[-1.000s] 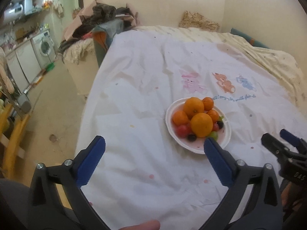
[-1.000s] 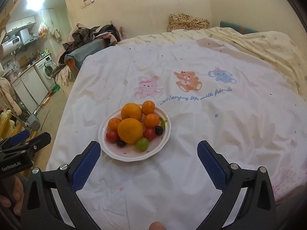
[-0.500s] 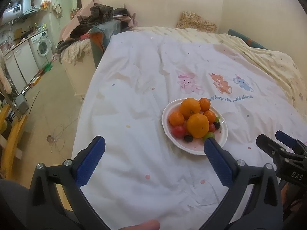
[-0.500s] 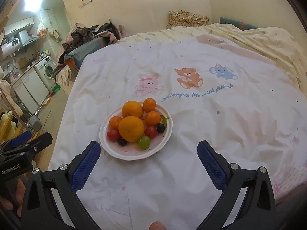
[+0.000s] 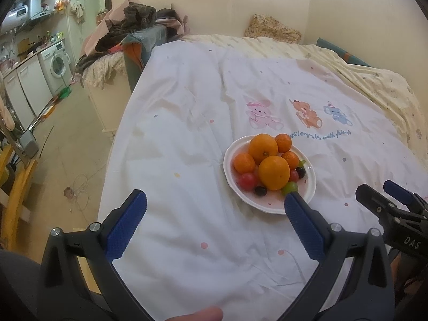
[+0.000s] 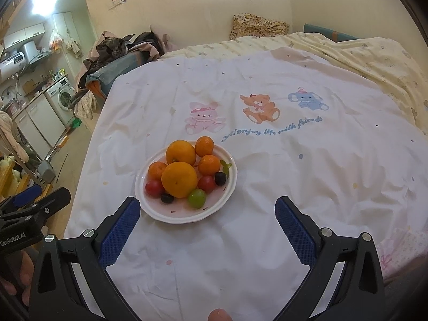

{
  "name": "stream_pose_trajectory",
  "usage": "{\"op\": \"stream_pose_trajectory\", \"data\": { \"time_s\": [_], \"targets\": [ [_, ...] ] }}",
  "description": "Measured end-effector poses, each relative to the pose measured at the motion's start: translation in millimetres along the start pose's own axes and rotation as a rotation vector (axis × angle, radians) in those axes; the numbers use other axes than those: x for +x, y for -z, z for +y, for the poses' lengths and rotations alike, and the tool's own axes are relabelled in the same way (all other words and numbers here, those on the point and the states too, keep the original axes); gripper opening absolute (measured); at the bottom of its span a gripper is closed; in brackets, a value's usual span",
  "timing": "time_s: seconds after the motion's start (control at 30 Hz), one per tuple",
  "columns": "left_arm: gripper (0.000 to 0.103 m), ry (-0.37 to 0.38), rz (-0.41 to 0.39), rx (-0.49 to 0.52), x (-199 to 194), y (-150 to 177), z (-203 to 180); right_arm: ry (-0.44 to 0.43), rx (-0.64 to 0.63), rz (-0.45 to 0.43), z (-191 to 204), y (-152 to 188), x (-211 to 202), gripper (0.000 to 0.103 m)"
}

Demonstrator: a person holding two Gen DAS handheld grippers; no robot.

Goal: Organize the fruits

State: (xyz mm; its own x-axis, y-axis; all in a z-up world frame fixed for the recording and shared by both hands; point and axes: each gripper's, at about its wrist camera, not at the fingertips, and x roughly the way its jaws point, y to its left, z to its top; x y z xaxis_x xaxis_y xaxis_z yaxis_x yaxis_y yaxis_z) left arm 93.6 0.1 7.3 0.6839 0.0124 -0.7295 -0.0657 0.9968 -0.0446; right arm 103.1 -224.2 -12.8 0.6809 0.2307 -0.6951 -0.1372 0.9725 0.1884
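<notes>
Nearest: left gripper (image 5: 214, 215), blue pads spread wide, nothing between them. It hangs above the white sheet (image 5: 187, 160), short of the plate; its right pad overlaps the plate's near rim in the left wrist view, but I cannot tell whether that is contact or only line of sight.

Right gripper (image 6: 207, 220), also spread wide and empty, above the sheet just near of the plate. Each tool shows at the edge of the other's view, so the two are side by side, both aimed at the same target.

Mid: plate (image 6: 230, 187), white with scalloped rim, flat on the sheet. All visible fruit is on it, none loose on the sheet.
- two large oranges (image 6: 179, 179), one near, one far, touching, forming the top of the heap
- three small mandarins (image 6: 209, 164) wedged around them
- two red tomatoes (image 6: 154, 188) and the green grape (image 6: 197, 198) low at the near rim, with two dark grapes (image 6: 167, 198)

Judgement: small round pieces sit at the rim because the large fruit fills the centre. This heap fits either fruit already gathered or fruit waiting to be sorted out; one moment does not settle which.

Far: printed bunny, bear and elephant (image 6: 258, 108) with lettering, then yellow bedding (image 6: 374, 61) against the wall. Far left: clothes pile (image 5: 133, 26), washing machine (image 5: 57, 65).
</notes>
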Motion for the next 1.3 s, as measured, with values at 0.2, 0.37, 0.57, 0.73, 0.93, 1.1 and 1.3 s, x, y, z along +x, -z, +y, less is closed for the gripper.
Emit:
{"op": "stream_pose_trajectory", "data": {
  "time_s": [0.2,0.37,0.57,0.73,0.93,1.1,1.3],
  "targets": [
    [0.102,0.006,0.000,0.002,-0.9,0.6,-1.3,0.003,0.000,-0.002,-1.8,-0.3,0.5,0.103],
    [0.102,0.004,0.001,0.005,-1.2,0.8,-2.0,0.008,0.006,0.003,-3.7,0.0,0.8,0.103],
    [0.102,0.014,0.010,-0.006,-0.4,1.1,-1.6,0.011,0.007,0.004,-3.7,-0.7,0.7,0.103],
    [0.102,0.018,0.018,-0.009,1.6,1.7,-0.8,0.016,0.003,0.006,-4.0,-0.9,0.8,0.103],
    [0.102,0.017,0.022,-0.003,3.8,1.7,-0.7,0.017,0.007,0.015,-5.4,-0.6,2.6,0.103],
    [0.102,0.018,0.026,-0.005,4.3,1.7,-1.0,0.017,0.008,0.016,-5.2,-0.3,2.7,0.103],
    [0.102,0.019,0.029,-0.004,5.5,2.3,-1.8,0.019,0.008,0.015,-4.6,-0.1,2.9,0.103]
  ]
}}
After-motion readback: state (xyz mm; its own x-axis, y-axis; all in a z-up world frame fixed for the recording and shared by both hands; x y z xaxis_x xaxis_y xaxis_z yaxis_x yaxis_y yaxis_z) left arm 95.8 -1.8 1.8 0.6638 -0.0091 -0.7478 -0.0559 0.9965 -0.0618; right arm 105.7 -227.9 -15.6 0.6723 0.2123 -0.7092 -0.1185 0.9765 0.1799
